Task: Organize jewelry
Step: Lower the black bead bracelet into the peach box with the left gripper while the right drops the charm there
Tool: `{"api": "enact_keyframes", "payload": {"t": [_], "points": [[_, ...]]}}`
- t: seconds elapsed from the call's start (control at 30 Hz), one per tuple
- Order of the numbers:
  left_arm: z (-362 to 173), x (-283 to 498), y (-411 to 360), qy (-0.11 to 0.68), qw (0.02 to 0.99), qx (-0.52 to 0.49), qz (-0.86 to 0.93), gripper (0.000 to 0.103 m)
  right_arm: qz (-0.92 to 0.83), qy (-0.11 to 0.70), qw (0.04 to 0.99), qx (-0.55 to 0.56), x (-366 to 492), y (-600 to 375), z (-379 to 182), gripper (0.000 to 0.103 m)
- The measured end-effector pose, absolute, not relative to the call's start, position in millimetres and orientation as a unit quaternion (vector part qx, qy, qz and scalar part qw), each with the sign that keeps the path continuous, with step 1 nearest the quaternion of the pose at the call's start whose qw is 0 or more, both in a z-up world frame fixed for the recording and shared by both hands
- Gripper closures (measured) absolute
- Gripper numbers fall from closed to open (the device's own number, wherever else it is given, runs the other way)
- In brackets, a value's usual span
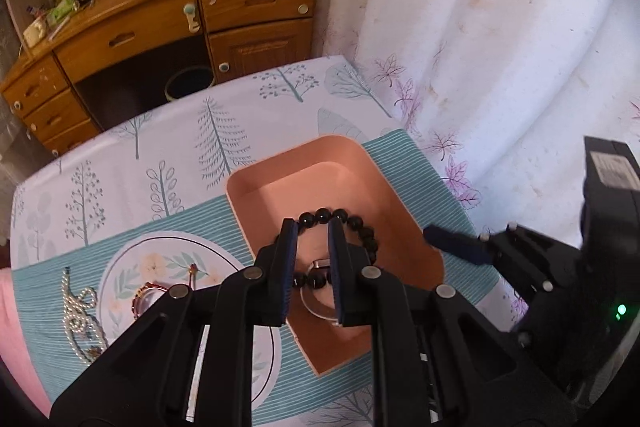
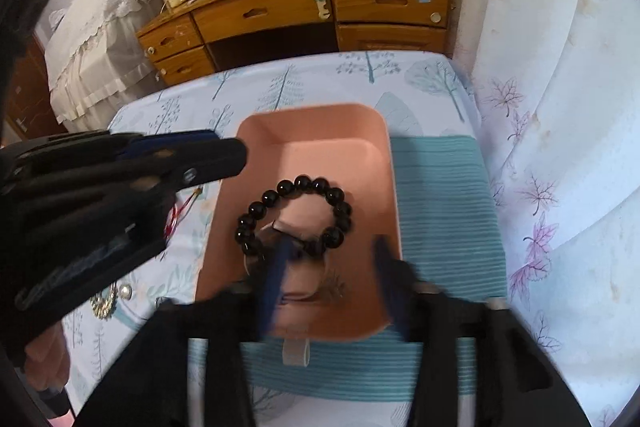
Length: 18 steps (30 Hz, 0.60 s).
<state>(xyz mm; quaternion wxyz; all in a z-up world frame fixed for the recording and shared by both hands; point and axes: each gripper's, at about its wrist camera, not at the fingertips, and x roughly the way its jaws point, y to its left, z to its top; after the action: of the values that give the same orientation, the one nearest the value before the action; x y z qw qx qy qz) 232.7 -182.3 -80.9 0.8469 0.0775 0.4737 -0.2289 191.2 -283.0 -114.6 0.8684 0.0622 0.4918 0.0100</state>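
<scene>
Black bead bracelet (image 2: pixel 295 217) lies in pink tray (image 2: pixel 320 131).

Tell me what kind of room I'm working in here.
Most likely a bedroom in a home: a cluttered wooden desk with drawers stands behind the table, leaf-print curtains hang to the right, and what looks like a covered bed sits at far left.

The tray (image 2: pixel 376 155) sits on the table (image 2: pixel 168 107), straight ahead of the right gripper (image 2: pixel 332 283). The bead bracelet (image 2: pixel 296 215) lies in the tray, just beyond the fingertips — overlapping a flat piece nearer them. Left of the tray reaches the left gripper (image 2: pixel 236 155); farther left — a plate (image 1: pixel 120 267) and pearl strand (image 1: pixel 76 315).
</scene>
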Motion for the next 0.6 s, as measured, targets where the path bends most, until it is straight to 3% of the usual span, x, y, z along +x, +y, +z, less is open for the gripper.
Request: {"api": "enact_keyframes", "payload": {"t": [0.6], "points": [[-34.5,173.1,-137.0,0.475,0.848,0.084,-0.222,0.088,0.023,0.483,0.872,0.075,152.9,-285.5,-79.2,0.045]]}}
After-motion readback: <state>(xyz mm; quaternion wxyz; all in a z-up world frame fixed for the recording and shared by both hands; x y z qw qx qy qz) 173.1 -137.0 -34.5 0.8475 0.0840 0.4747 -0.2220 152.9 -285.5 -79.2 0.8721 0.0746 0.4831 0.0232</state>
